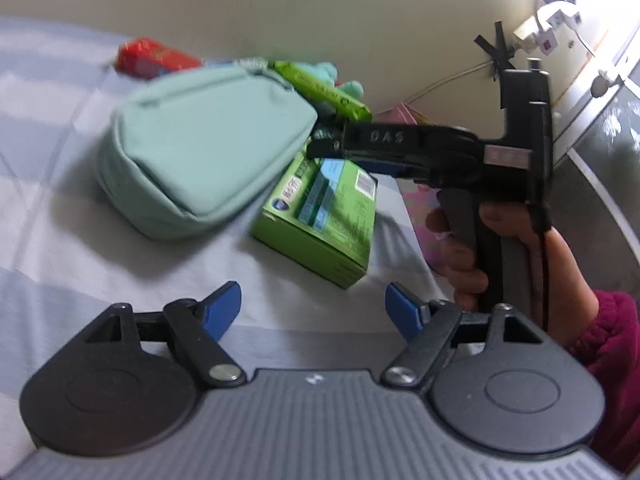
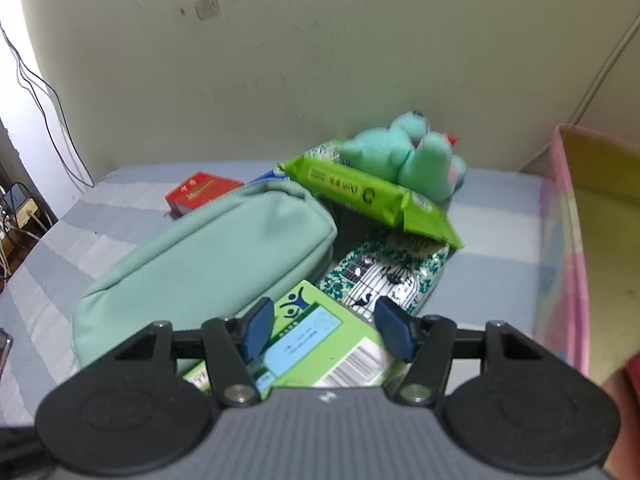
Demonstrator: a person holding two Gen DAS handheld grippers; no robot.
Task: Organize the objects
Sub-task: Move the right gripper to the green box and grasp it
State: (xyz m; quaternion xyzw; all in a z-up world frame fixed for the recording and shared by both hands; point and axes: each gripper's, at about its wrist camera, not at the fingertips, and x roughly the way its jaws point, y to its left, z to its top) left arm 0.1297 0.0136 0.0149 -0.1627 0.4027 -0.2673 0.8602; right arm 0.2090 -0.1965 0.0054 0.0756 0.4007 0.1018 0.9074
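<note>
A mint-green pouch (image 1: 200, 148) (image 2: 208, 272) lies on the striped bed sheet (image 1: 60, 240). A green box (image 1: 320, 220) (image 2: 316, 344) lies beside it at its right. A green wipes pack (image 2: 368, 200) (image 1: 320, 88) leans on a teal plush toy (image 2: 412, 152). A patterned packet (image 2: 384, 276) lies under them. My right gripper (image 2: 324, 326) is open, its pads on either side of the green box's top; it shows in the left wrist view (image 1: 320, 142) over the box. My left gripper (image 1: 312, 312) is open and empty, just short of the box.
A red box (image 1: 156, 58) (image 2: 200, 194) lies at the back near the wall. A pink and yellow bin (image 2: 580, 248) stands at the right of the bed. Cables and power strips hang on the wall (image 1: 548, 28).
</note>
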